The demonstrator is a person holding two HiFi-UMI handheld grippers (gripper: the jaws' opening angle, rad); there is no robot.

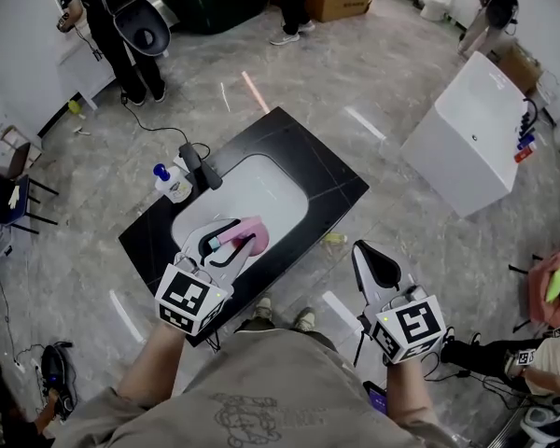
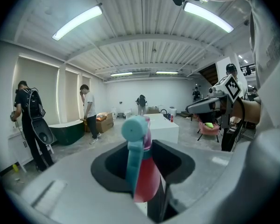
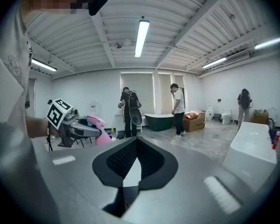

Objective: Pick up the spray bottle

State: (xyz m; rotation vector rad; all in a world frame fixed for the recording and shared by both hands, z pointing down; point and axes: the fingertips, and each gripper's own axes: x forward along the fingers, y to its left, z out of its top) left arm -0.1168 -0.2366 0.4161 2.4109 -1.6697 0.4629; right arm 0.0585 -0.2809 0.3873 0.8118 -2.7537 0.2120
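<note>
Bottle (image 1: pixel 247 234) is pinched in our left gripper (image 1: pixel 231 239), hanging over the near end of the white basin (image 1: pixel 275 189) set into the black counter (image 1: pixel 331 180). In the left gripper view we've got the teal trigger head poking up toward the camera with the pink body below it, and a jaw pressed against each side. From the head view the bottle looks tipped over rather than upright, with the pink end pointing toward the counter's right edge.

Pose-wise, our left forearm comes in bare from the bottom left and the gripper angles up and to the right, crossing the counter's near edge. Our right gripper (image 1: pixel 364 250) is held off the counter, just past its near right edge and over the floor, pointing forward. Its jaws are pressed together with nothing between them, which is plain in the right gripper view.

A black faucet (image 1: pixel 198 166) sits at the counter's left edge, with a small blue-capped soap bottle (image 1: pixel 171 185) just beside it.

For writing, we only get the black-and-white square patterns on the marker cubes (image 1: pixel 191 299). There's a print on our shirt (image 1: pixel 252 418), but it's too faint to read.
</note>
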